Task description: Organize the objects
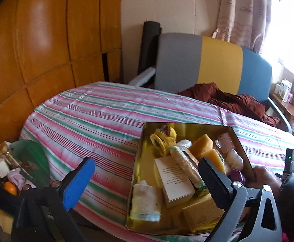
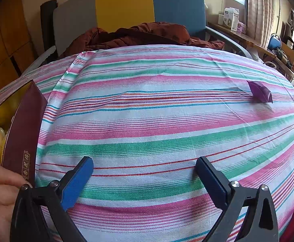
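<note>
- The job is to tidy small things into a shiny gold metal tin (image 1: 241,141) that sits on a counter with a pink, green and white striped cloth (image 2: 157,121).
- The left gripper (image 1: 147,183) hangs above the near end of the tin. Its jaws are wide open and nothing is between them.
- The right gripper (image 2: 145,176) points down at bare cloth. Its jaws are wide open too, and they hold nothing.
- The tin is nearly full. Inside are a white cardboard box (image 1: 174,181), a folded white cloth (image 1: 146,203), yellow sponge blocks (image 1: 203,145), a brown sponge (image 1: 201,211) and a long wrapped roll (image 1: 185,165).
- A small purple folded paper shape (image 2: 260,91) lies alone on the cloth, well apart from the tin, on the right side.
- I think this step is the gap between two things: one looks put away and the next is not picked yet.
- The next move is probably for the right gripper to reach to the purple shape, close softly on it, and carry it to the tin.
</note>
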Demonstrator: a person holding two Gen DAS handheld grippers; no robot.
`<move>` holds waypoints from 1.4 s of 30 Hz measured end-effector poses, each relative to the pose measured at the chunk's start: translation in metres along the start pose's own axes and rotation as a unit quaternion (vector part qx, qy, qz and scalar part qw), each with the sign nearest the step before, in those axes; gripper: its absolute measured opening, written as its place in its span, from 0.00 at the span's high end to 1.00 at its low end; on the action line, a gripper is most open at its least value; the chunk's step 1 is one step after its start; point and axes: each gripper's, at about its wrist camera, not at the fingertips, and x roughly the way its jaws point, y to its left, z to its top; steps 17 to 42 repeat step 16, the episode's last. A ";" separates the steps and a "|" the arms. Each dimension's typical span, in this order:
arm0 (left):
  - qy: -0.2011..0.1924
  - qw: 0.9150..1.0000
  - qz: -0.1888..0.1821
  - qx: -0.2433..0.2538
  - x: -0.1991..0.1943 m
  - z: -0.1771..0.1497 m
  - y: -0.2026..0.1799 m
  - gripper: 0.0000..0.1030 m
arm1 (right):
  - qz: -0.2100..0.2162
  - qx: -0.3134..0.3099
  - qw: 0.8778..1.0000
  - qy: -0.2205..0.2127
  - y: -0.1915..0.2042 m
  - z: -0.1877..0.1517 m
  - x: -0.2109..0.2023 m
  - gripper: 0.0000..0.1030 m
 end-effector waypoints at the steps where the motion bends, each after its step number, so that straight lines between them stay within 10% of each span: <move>1: 0.002 1.000 -0.001 -0.003 -0.001 0.000 0.002 0.00 | 0.000 0.000 1.000 0.000 0.000 0.000 0.000 0.00; 12: 0.005 0.998 0.051 -0.025 -0.013 -0.014 0.017 0.00 | 0.000 0.000 1.000 0.000 0.001 0.001 0.000 0.00; 42: 0.000 0.998 0.054 -0.022 -0.021 -0.020 0.019 0.00 | 0.000 0.001 1.000 0.000 0.001 0.001 0.000 0.00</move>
